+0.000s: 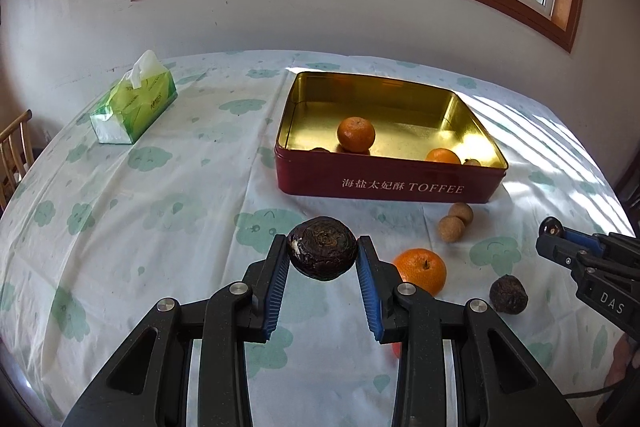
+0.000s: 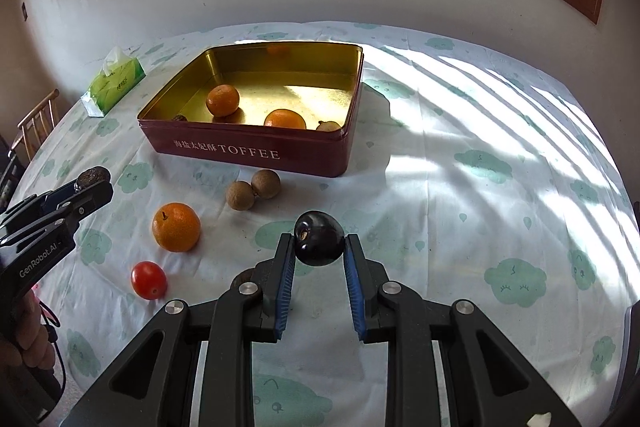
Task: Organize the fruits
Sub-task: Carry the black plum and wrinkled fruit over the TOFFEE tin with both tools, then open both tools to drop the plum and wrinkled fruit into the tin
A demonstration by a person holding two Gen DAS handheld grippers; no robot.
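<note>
The red TOFFEE tin (image 2: pixel 256 153), open and gold-lined, holds 2 mandarins (image 2: pixel 223 100), a dark fruit and a longan. On the tablecloth in front lie 2 touching longans (image 2: pixel 253 189), 1 mandarin (image 2: pixel 176 227), a cherry tomato (image 2: pixel 149 279) and a wrinkled dark fruit (image 1: pixel 508 294). A larger wrinkled dark fruit (image 1: pixel 322 248) and a glossy black plum (image 2: pixel 319 238) are each clamped off the cloth.

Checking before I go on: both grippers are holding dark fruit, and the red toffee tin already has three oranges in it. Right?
Not quite. The left gripper does hold a wrinkled dark fruit and the right gripper a glossy dark fruit, but the toffee tin holds two oranges, as the right wrist view shows. The third orange lies on the tablecloth.
</note>
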